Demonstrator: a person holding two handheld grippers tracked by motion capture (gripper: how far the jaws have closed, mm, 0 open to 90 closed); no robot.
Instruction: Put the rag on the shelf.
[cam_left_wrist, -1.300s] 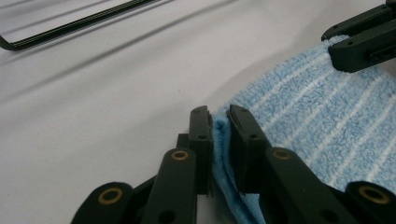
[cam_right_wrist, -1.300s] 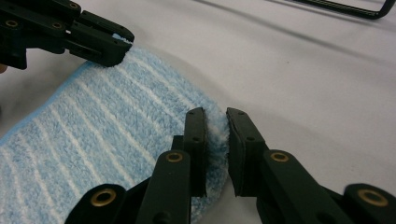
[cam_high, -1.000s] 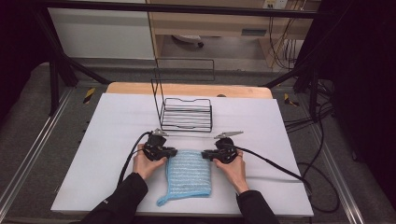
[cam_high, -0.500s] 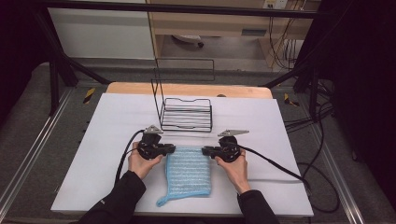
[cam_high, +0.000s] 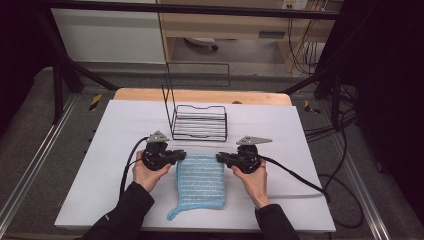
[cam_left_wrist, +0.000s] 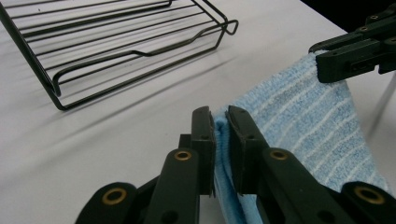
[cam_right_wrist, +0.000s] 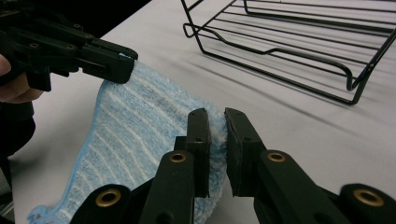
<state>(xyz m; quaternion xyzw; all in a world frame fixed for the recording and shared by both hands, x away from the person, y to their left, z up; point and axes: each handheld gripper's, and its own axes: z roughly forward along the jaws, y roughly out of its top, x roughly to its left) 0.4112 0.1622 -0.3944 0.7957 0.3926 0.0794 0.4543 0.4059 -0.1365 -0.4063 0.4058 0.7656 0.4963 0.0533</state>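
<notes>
Both grippers, left gripper (cam_high: 176, 156) and right gripper (cam_high: 221, 157), are clamping the blue cloth's (cam_high: 201, 180) far corners, lifting it; next probably carrying it forward to the wire rack (cam_high: 199, 122) just ahead.

Right hand-held gripper (cam_right_wrist: 217, 123) – two black jaws rising from bottom edge, clamped on corner of blue cloth (cam_right_wrist: 140, 135), cloth edge pinched between pads. Cloth striped blue and white, stretched from this corner toward upper left, lower end trailing onto white desk (cam_right_wrist: 289, 116) at bottom left. Left hand-held gripper (cam_right_wrist: 122, 65) at upper left – jaws closed on other cloth corner, hand (cam_right_wrist: 11, 91) behind it. Black wire rack (cam_right_wrist: 299, 46) on desk at upper right, apart from cloth.
</notes>
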